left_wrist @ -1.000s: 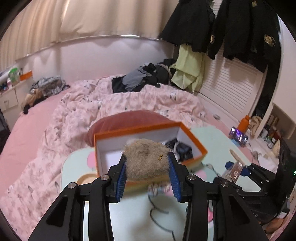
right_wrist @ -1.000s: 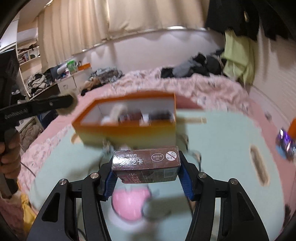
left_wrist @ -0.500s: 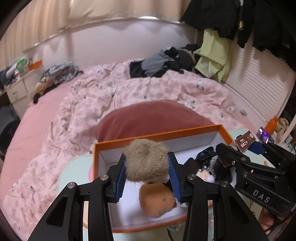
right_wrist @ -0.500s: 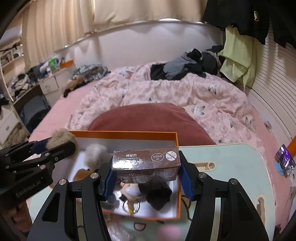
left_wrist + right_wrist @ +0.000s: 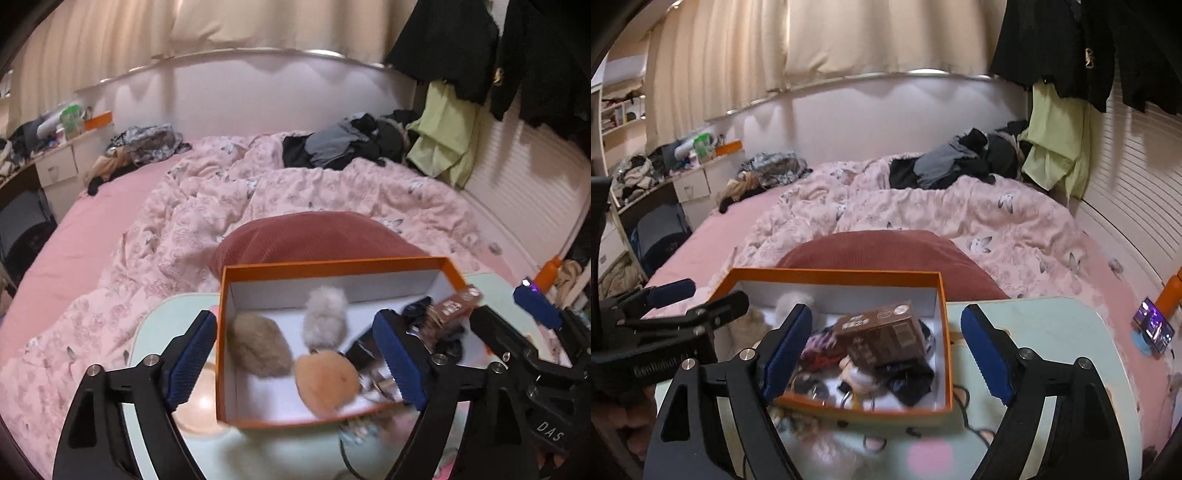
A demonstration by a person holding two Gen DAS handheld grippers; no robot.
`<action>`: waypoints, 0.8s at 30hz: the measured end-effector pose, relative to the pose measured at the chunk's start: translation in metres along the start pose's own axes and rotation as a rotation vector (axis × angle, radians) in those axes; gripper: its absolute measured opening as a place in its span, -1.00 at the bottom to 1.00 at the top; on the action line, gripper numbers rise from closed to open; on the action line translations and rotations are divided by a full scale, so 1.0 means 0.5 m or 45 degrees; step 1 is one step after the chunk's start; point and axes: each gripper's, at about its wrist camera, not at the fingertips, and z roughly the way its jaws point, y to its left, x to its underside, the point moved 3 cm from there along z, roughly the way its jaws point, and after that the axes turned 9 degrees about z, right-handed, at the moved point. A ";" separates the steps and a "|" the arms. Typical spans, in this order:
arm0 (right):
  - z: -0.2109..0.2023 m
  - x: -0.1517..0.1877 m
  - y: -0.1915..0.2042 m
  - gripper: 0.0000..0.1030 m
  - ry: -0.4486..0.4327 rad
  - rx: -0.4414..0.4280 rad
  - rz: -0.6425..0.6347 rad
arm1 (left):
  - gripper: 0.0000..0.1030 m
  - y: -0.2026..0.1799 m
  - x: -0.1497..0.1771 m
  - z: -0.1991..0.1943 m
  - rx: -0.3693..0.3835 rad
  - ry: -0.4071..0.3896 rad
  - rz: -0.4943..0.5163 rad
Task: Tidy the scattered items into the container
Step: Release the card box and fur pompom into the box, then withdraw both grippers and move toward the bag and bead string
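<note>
Both my grippers are tipped down over the orange box (image 5: 334,263), which sits on the pale green table (image 5: 1045,325) at its far edge, against the red cushion (image 5: 886,251).

Left gripper (image 5: 295,354): jaws have just been opening and now stand wide, nothing pressed between the pads. Left finger (image 5: 192,350) sits outside the box's left wall, right finger inside. The tan fur ball (image 5: 260,345) lies loose on the box floor by the left wall, with a grey pompom (image 5: 325,321) behind it and an orange-brown plush ball (image 5: 327,382) toward the near wall.

Right gripper (image 5: 886,354): jaws have also just been opening, now wide and holding nothing. Left finger over the box interior, right finger (image 5: 986,354) outside the right wall, over the table. The brown carton (image 5: 882,338) lies tilted in the right half of the box, on top of dark clutter; I can't tell if it has settled. In the left wrist view it's motion-blurred.

Some small bits and a cable (image 5: 964,410) lie on the table outside the near wall, too blurred to identify.
</note>
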 end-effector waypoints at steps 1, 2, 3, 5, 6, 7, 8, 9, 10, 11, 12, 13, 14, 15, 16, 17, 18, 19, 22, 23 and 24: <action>-0.015 0.009 -0.001 0.61 -0.005 -0.010 0.004 | 0.78 -0.004 0.013 -0.014 0.014 -0.003 0.003; -0.032 0.022 -0.003 0.61 -0.002 -0.018 0.006 | 0.78 -0.010 0.030 -0.027 0.028 0.000 0.011; -0.046 0.035 -0.005 0.61 0.007 -0.022 0.002 | 0.79 -0.015 0.043 -0.036 0.039 0.008 0.022; -0.068 0.068 -0.009 0.61 0.049 0.003 -0.029 | 0.80 -0.029 0.080 -0.053 0.062 0.033 0.054; -0.077 0.087 -0.012 0.61 0.073 0.025 -0.051 | 0.81 -0.037 0.104 -0.059 0.075 0.048 0.073; -0.083 0.110 -0.018 0.61 0.100 0.057 -0.075 | 0.81 -0.047 0.128 -0.062 0.083 0.065 0.092; -0.087 0.134 -0.024 0.61 0.129 0.086 -0.097 | 0.81 -0.055 0.147 -0.061 0.081 0.084 0.110; -0.088 0.155 -0.030 0.61 0.157 0.096 -0.109 | 0.81 -0.063 0.164 -0.057 0.077 0.107 0.129; -0.086 0.177 -0.039 0.61 0.193 0.105 -0.109 | 0.81 -0.072 0.179 -0.052 0.078 0.130 0.149; -0.081 0.196 -0.047 0.61 0.230 0.105 -0.103 | 0.81 -0.082 0.193 -0.043 0.081 0.156 0.166; -0.076 0.211 -0.055 0.61 0.262 0.106 -0.094 | 0.81 -0.090 0.204 -0.034 0.082 0.182 0.173; -0.070 0.223 -0.061 0.61 0.289 0.115 -0.086 | 0.81 -0.095 0.213 -0.024 0.086 0.215 0.171; -0.063 0.231 -0.067 0.61 0.310 0.134 -0.079 | 0.81 -0.098 0.225 -0.010 0.094 0.263 0.162; -0.059 0.236 -0.072 0.61 0.325 0.156 -0.075 | 0.83 -0.101 0.235 -0.001 0.083 0.287 0.164; -0.055 0.239 -0.075 0.61 0.334 0.165 -0.071 | 0.86 -0.105 0.240 0.001 0.047 0.275 0.187; -0.052 0.241 -0.078 0.67 0.341 0.158 -0.063 | 0.86 -0.108 0.243 0.000 0.027 0.266 0.197; -0.051 0.242 -0.081 0.72 0.344 0.156 -0.059 | 0.87 -0.108 0.245 0.001 0.035 0.269 0.189; -0.049 0.242 -0.084 0.83 0.348 0.162 -0.056 | 0.92 -0.108 0.247 0.004 0.047 0.275 0.177; -0.046 0.246 -0.089 0.99 0.360 0.166 -0.053 | 0.99 -0.107 0.253 0.014 0.051 0.278 0.167; -0.046 0.247 -0.089 0.99 0.359 0.166 -0.057 | 0.99 -0.108 0.255 0.015 0.051 0.275 0.167; -0.046 0.248 -0.088 0.99 0.358 0.167 -0.060 | 0.99 -0.109 0.255 0.015 0.051 0.274 0.168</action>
